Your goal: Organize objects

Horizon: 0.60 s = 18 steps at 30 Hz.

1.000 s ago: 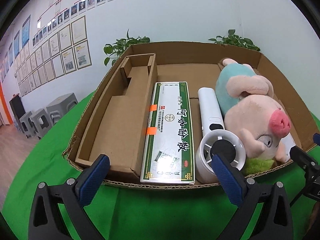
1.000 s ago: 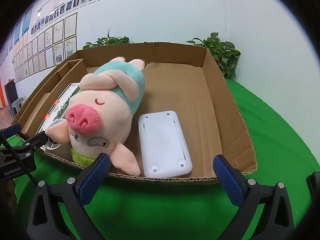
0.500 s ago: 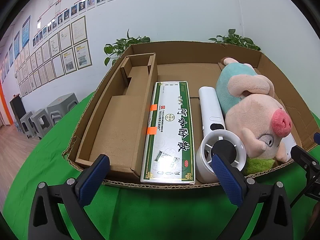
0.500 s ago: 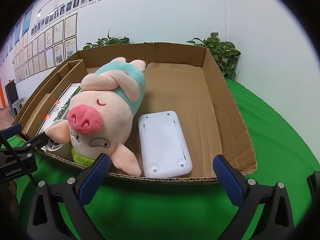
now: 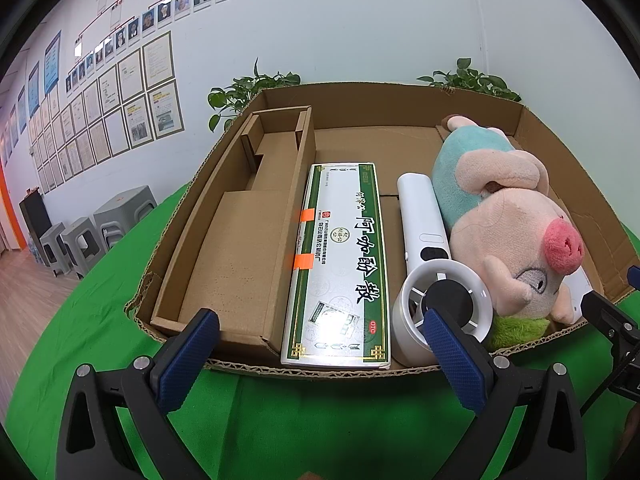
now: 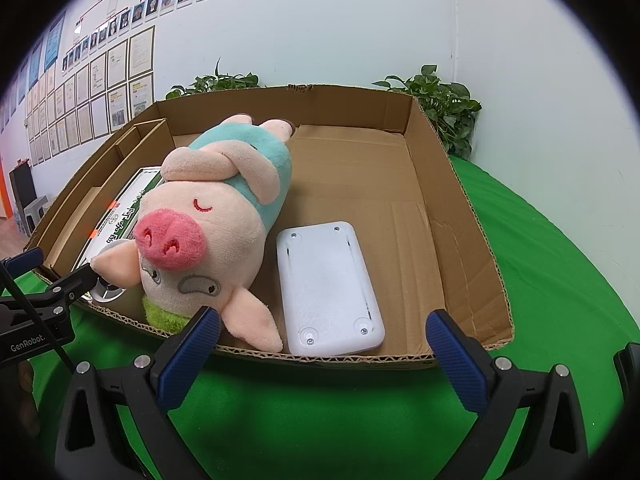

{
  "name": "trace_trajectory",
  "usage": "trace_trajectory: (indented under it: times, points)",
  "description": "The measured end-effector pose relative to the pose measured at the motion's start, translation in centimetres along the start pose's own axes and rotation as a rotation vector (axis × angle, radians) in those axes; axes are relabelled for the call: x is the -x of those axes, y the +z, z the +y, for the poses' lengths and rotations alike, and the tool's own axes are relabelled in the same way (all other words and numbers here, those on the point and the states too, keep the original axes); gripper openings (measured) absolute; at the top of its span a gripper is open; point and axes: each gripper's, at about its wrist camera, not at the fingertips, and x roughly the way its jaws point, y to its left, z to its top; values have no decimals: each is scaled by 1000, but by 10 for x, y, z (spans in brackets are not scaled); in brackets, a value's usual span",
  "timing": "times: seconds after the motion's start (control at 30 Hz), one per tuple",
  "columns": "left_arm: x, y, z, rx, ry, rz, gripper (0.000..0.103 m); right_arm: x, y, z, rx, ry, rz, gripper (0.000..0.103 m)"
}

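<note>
L gripper (image 5: 320,356): jaws spread wide, nothing between them; hovers over the green cloth (image 5: 320,420), just short of the box's near wall.
R gripper (image 6: 323,354): also wide open, empty; same standoff on the R half of the box.
Box (image 5: 400,100): shallow cardboard tray w/ an inner cardboard divider (image 5: 256,216) ahead of the L gripper's L finger (image 5: 188,354).
Med carton (image 5: 340,264): green/white, flat, dead ahead betw. the L fingers; long axis runs straight away from them, near end touching the front wall.
Hand fan (image 5: 430,264): white, just ahead of the L gripper's R finger (image 5: 454,360); round head nearest, handle pointing away, parallel to the carton, close beside it.
Plush pig (image 6: 216,224): ahead-left of the R gripper's L finger (image 6: 190,354), snout end near, legs far; lies against the fan on its other side.
White flat device (image 6: 330,288): screw side up, directly ahead betw. the R fingers, closer to the L one; long axis away from the fingers, slightly skewed; just beside the pig, poss. touching an ear.
Key relation: each item's long axis runs along the finger direction, so a straight-in reach meets the short end; jaws would span the width.
Nearer hand: L for carton + fan; R for device + pig.
Progress (my guess): four items lie in a row in the box; can't tell which is next.
Risk: front wall sits betw. fingers and items, so need to come in over it.
</note>
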Motion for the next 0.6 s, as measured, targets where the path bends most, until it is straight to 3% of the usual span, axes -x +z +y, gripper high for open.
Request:
trace_trajectory:
  times: [0.6]
  points:
    - [0, 1, 1, 1, -1, 0, 103, 0, 0, 0, 0, 0, 0, 102]
